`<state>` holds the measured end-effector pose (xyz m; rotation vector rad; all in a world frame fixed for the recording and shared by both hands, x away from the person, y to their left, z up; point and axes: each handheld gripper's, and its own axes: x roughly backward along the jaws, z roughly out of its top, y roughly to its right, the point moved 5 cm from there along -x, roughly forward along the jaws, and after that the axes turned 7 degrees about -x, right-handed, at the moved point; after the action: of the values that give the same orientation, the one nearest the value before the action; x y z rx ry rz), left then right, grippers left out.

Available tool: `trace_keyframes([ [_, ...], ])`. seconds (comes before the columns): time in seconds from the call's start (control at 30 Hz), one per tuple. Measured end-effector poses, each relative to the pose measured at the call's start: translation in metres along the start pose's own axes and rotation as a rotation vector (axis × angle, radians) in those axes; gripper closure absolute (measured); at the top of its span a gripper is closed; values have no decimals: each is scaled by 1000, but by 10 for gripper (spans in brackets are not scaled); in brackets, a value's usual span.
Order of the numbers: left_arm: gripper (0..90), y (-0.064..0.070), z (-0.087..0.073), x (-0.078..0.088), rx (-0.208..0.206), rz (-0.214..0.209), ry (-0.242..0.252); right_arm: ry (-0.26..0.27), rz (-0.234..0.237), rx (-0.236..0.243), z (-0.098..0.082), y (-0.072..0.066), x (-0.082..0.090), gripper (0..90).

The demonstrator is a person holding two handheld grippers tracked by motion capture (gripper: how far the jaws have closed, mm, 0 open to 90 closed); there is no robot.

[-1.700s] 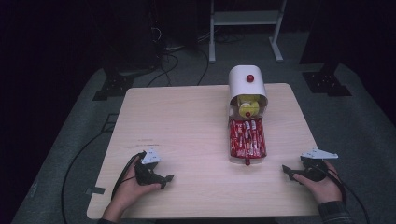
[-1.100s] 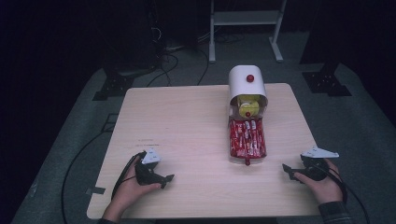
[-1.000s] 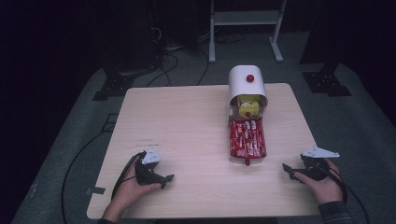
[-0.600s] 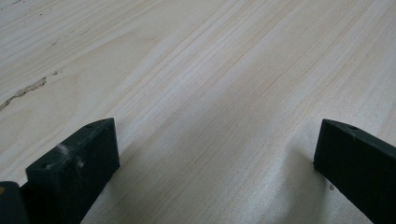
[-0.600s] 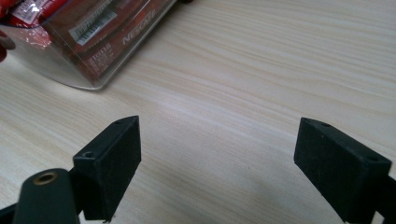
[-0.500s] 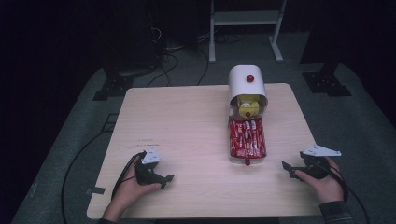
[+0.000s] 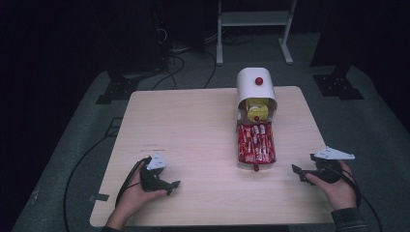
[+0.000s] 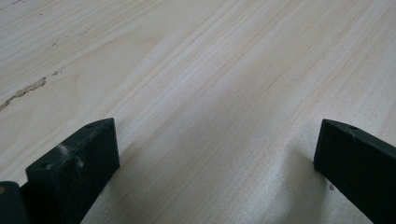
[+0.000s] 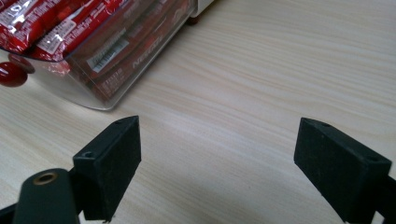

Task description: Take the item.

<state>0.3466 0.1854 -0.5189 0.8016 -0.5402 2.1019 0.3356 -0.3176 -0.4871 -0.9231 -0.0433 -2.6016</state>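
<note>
With the left gripper [image 7: 167,185] and right gripper [image 7: 300,172] both spread wide and empty, the clear drawer [image 7: 256,143] of red snack packs [image 9: 44,25], mid-table beside the right gripper, is probably light, rigid and slippery; grip its red knob [image 9: 11,74].

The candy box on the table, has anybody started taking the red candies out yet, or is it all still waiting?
It looks all still waiting. Done: the clear drawer is already slid out of the white box, full of red candy packs. In hand: nothing; the left gripper and the right gripper rest open on the table, apart from the drawer. Left: any grabbing at all.
</note>
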Motion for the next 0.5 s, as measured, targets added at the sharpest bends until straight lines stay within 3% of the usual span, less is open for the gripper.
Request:
trace_keyframes([
  [0.5,0,0,0,0,0,0,0,20,8,6,12,-1,4,141],
])
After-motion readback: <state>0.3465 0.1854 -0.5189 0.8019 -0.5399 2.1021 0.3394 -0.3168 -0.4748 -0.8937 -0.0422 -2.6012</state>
